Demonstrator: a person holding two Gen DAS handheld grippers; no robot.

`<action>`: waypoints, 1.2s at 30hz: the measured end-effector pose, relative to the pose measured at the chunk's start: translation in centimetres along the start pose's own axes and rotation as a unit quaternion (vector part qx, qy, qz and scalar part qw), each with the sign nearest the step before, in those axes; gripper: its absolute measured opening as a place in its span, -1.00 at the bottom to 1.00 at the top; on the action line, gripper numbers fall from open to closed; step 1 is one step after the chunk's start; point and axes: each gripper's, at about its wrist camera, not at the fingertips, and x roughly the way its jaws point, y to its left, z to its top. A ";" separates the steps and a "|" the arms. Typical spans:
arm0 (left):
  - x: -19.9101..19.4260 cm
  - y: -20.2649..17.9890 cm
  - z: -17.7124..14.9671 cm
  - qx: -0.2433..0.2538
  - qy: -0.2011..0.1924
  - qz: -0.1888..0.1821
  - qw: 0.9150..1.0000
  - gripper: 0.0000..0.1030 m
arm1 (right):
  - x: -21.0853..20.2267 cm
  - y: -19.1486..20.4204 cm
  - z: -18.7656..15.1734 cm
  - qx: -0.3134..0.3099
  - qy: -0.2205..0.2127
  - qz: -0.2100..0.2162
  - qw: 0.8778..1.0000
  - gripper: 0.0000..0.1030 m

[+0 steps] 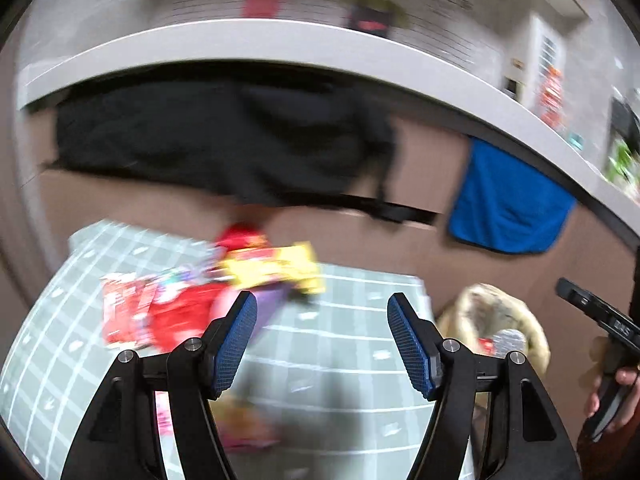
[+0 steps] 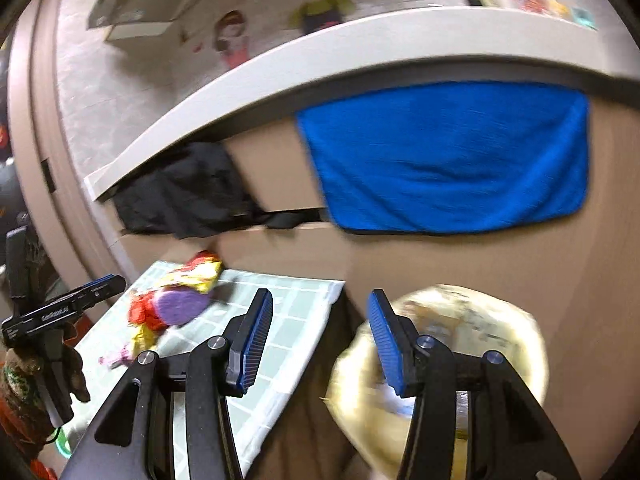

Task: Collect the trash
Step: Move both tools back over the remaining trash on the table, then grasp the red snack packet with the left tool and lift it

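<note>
Left gripper (image 1: 322,340) fills the bottom of the left wrist view, jaws wide apart, nothing between them. Wrapper pile (image 1: 208,288) (red, yellow, purple, blurred) lies up and left of the tips on the checked mat (image 1: 352,360), long axis running left to right; another pink scrap sits low between the fingers' arms. Trash bag (image 1: 496,320) opens at right, off the mat's edge, with the right gripper (image 1: 600,320) beyond it at far right. Right wrist view: right gripper (image 2: 320,340) empty too, jaws parted, hanging over the bag's (image 2: 460,340) mouth at lower right; wrappers (image 2: 176,300) lie well left on the mat (image 2: 288,320), nearer the left gripper (image 2: 64,312). My read: left hand takes the next piece. Behind: brown cabinet fronts (image 2: 440,272), blue towel (image 2: 448,160), black cloth (image 1: 220,140), grey countertop (image 1: 280,40), cartoon stickers on the wall.
</note>
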 end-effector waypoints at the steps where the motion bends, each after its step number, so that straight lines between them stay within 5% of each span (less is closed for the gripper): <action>1: -0.1 1.3 -0.1 -0.013 0.001 0.004 1.000 0.32 | 0.5 1.2 0.0 -0.008 0.003 0.007 1.000 -0.08; 8: -0.4 11.6 -1.7 -0.088 0.011 0.032 0.996 0.33 | 4.0 7.9 -0.5 -0.048 0.042 0.051 0.997 -0.08; 15: 4.4 18.9 -2.2 -0.116 0.056 0.063 0.990 0.33 | 7.3 11.1 -1.5 -0.056 0.084 0.073 0.992 -0.08; 23: 11.4 22.6 -2.2 -0.172 0.110 0.042 0.978 0.32 | 10.3 13.1 -2.2 -0.066 0.124 0.073 0.987 -0.08; 26: 12.3 23.0 -2.4 -0.204 0.119 0.007 0.972 0.32 | 10.9 13.9 -2.2 -0.076 0.135 0.073 0.985 -0.09; 30: 11.9 22.3 -2.8 -0.202 0.132 0.001 0.970 0.02 | 11.2 14.9 -2.4 -0.089 0.138 0.075 0.984 -0.09; 33: 10.3 21.6 -3.3 -0.197 0.129 -0.015 0.972 -0.48 | 11.3 15.8 -2.7 -0.092 0.141 0.087 0.982 -0.09; 36: 7.9 20.8 -3.8 -0.191 0.122 -0.025 0.974 -0.54 | 11.3 17.1 -3.3 -0.102 0.144 0.099 0.979 -0.08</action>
